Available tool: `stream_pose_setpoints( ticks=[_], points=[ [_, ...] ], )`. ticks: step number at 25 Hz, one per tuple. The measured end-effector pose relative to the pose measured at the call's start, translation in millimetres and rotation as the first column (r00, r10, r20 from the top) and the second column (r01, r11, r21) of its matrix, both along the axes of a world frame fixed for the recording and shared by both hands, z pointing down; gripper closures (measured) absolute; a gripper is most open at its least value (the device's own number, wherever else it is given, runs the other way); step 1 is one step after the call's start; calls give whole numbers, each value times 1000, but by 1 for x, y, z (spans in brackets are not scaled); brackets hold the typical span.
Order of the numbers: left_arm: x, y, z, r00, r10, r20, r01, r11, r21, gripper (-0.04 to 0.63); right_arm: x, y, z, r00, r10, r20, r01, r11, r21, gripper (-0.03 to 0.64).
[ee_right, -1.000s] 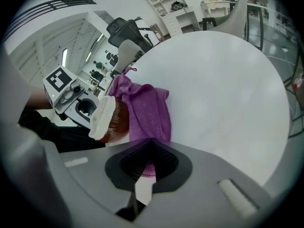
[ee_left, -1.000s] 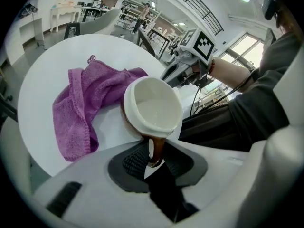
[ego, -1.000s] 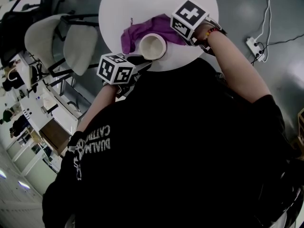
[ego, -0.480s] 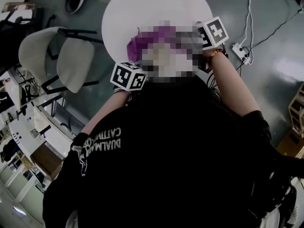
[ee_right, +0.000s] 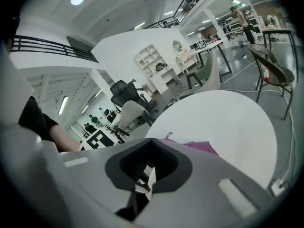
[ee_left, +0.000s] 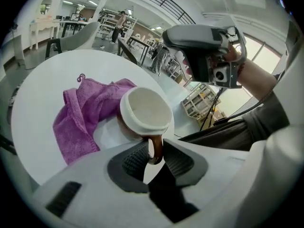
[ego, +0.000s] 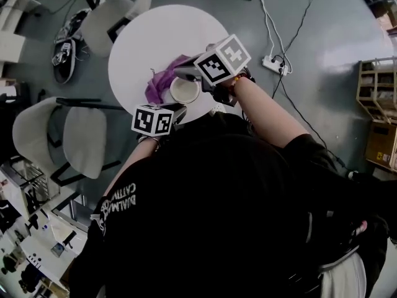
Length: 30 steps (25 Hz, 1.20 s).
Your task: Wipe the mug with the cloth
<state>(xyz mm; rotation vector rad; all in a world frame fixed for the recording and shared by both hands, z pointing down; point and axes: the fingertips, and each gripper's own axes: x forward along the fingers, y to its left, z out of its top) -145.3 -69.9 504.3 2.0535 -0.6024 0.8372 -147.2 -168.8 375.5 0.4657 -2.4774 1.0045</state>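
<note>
Mug gripped by handle, purple cloth beside

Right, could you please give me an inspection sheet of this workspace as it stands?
Surface: round white table, looks clean.
Job's things: mug on the table, opening up; purple cloth crumpled against it.
Clutter: nothing seen on the table.
Grippers: left gripper closed on the mug's handle, jaws just eased slightly wider; right gripper empty, jaws together, held in the air beside the mug.
Cables: power strip and cables on the floor.
Surroundings: chairs round the table; shelving at the right edge.
</note>
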Motion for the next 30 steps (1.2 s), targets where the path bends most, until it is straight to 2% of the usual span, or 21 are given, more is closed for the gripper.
stream_pose_setpoints(
  ticks=[6,10,12,13,14,16,18,21,23,25,28,29,30],
  points=[
    [-7,-9,-13,998,-9,-57,13,997,69,506,-12,17,-16,1000,19,-7,-18,997,69,607],
    [-15,-21,-37,989,-47,-140,64,990,122,509,-23,27,-33,999,34,12,-35,992,124,607],
    [-22,-37,-51,984,-73,-163,104,977,184,511,-23,20,-49,997,63,48,-70,980,188,607],
    [-27,-45,-62,979,-95,-181,136,963,231,512,-22,17,-58,994,80,71,-94,970,225,607],
    [-32,-53,-75,971,-120,-206,177,942,286,527,-21,14,-68,991,98,94,-120,957,263,607],
    [-44,-63,-110,949,-162,-272,264,880,396,596,-17,15,-87,983,133,128,-169,929,331,607],
    [-53,-65,-152,918,-160,-362,327,822,467,597,-12,21,-106,975,162,154,-209,903,374,607],
    [-59,-62,-220,865,-102,-491,389,754,529,597,-3,34,-132,963,184,196,-249,884,395,607],
    [-60,-56,-264,832,-39,-554,411,715,566,597,5,41,-155,947,189,259,-282,874,396,607],
    [-66,-46,-303,799,17,-601,439,666,603,595,13,48,-179,919,182,350,-317,869,381,607],
    [-80,-30,-353,757,65,-650,508,567,649,595,26,58,-212,887,145,439,-332,860,388,607],
    [-82,-24,-368,736,79,-672,532,545,648,595,31,59,-222,882,133,453,-335,853,400,607],
    [-82,-19,-381,709,97,-699,555,534,637,595,36,60,-231,876,124,466,-339,846,412,607]
  ],
)
